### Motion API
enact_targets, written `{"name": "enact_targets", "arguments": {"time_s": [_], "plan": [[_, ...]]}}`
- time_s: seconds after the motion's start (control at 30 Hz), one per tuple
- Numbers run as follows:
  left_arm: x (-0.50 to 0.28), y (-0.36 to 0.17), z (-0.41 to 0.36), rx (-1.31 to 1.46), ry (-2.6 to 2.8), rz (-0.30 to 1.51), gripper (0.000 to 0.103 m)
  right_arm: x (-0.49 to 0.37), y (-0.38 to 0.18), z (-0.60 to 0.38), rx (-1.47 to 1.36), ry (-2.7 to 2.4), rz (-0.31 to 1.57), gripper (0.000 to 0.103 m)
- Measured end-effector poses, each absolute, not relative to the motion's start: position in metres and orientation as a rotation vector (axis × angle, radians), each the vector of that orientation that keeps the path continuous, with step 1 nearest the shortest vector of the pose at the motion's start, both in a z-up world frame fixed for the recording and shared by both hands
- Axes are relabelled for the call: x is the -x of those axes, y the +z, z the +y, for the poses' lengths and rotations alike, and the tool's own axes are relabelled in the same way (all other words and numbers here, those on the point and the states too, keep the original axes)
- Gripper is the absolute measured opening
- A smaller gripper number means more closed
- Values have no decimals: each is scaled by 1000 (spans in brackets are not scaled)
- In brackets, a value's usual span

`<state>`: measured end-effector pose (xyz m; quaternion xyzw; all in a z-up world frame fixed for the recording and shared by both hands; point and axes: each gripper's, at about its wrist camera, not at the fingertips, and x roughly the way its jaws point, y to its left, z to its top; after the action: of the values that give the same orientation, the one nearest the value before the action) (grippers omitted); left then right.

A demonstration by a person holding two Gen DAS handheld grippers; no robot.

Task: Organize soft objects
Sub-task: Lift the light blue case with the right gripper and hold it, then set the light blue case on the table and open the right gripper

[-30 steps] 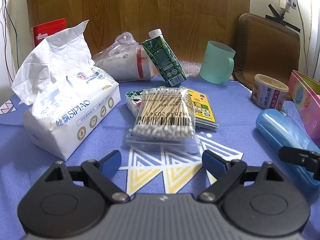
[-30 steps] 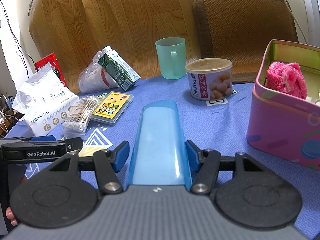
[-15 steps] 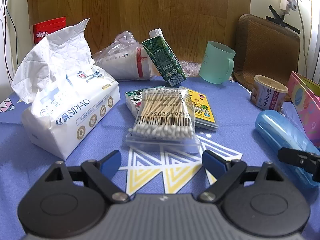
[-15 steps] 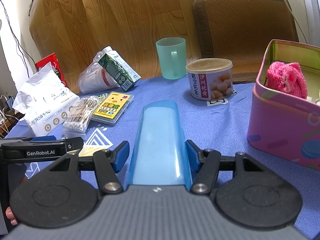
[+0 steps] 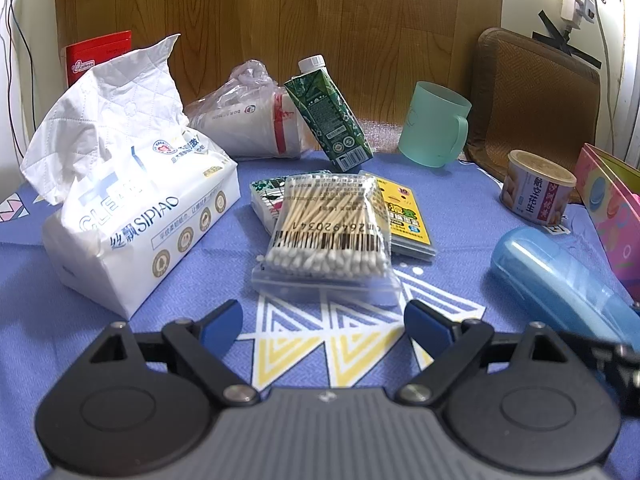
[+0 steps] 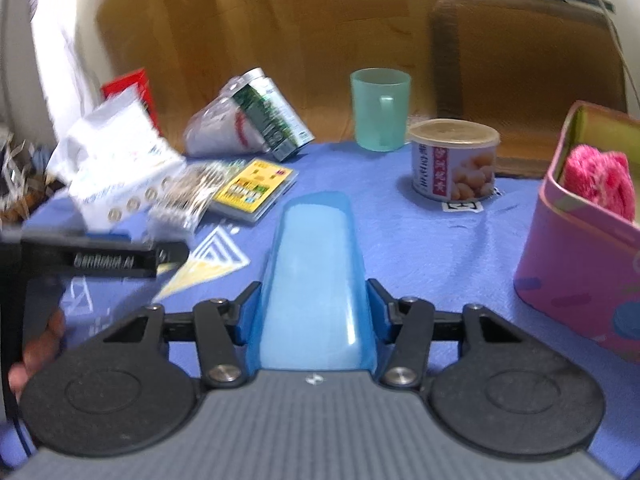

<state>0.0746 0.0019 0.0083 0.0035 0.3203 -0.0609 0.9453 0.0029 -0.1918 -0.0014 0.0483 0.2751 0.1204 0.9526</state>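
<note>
right gripper (image 6: 314, 312) jaws just closed, now clamped on blue plastic case (image 6: 316, 280) lying near-right on worktop (image 6: 420, 248) | left gripper (image 5: 323, 316) apart, empty | judged: lift toward pink tin (image 6: 580, 256) comes next

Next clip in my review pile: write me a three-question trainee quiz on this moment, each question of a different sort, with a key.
1. True or false: the left gripper is clamped on the bag of cotton swabs.
2. What lies between the right gripper's pads? A) the green cup B) the blue case C) the peanut can
3. Fill in: the fluffy pink item sits inside the pink ____.

Key:
1. False; its jaws stand open and empty, short of the bag.
2. B; the jaws have just been closing and the pads meet its sides.
3. tin.
</note>
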Motion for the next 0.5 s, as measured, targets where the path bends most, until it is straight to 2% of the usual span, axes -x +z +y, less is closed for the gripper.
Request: {"name": "enact_targets", "arguments": {"time_s": [0.17, 0.33, 0.37, 0.47, 0.5], "plan": [[-75, 9, 2, -7, -130, 654, 92, 15, -2, -185, 85, 314, 554, 57], [-75, 8, 2, -9, -140, 656, 94, 28, 0, -196, 92, 352, 573, 57], [-75, 8, 1, -9, -143, 657, 94, 30, 0, -198, 88, 348, 575, 59], [-75, 8, 2, -7, -151, 656, 94, 37, 2, -208, 42, 338, 574, 74], [-75, 8, 2, -5, -154, 655, 94, 40, 3, -212, 19, 340, 569, 75]]}}
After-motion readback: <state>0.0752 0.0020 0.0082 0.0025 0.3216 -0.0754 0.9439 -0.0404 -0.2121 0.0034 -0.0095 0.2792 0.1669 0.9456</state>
